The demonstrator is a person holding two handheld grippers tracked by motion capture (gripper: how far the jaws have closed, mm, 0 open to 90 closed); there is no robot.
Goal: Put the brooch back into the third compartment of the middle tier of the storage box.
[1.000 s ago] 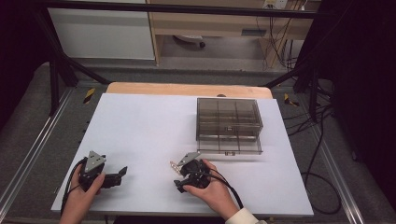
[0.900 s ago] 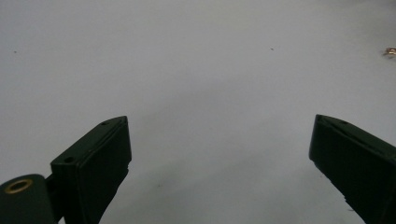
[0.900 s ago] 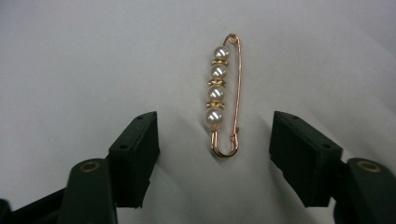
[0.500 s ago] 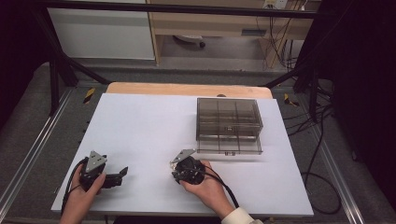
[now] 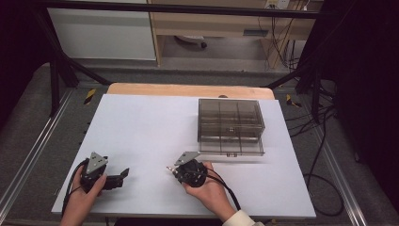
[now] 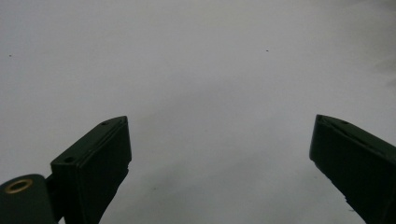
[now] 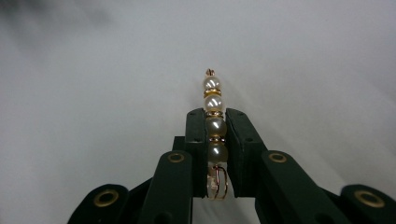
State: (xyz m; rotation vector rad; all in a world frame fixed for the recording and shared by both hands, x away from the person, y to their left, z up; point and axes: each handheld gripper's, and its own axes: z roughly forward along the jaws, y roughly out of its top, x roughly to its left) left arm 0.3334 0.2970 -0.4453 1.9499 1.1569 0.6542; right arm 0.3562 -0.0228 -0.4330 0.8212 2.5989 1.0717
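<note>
**Right gripper closed on a pearl hair clip near the front of the table**

While you sat at the white table (image 5: pixel 141 122), your right gripper (image 5: pixel 172 169) lay low over its near half, held in your right hand (image 5: pixel 209 190). Its jaws had just been closing, and in the right gripper view they pressed from both sides on a pearl hair clip (image 7: pixel 214 126). That clip was a straight row of cream pearls with gold spacers between them, on a thin gold wire frame. Two pearls sat between the pads, two more and a small gold tip stuck out past the jaw ends, and the wire loop showed at the back. From the high view the clip (image 5: pixel 168 168) appeared as a tiny glint at the gripper's tip, left of your hand.

Your left gripper (image 5: pixel 121 175) rested near the table's front left, well apart from the right one. Its jaws stood wide apart with nothing between them, only bare white surface beyond.

A smoky clear compartment box (image 5: pixel 229 126) sat farther back on the right half of the table, just beyond your right hand
</note>
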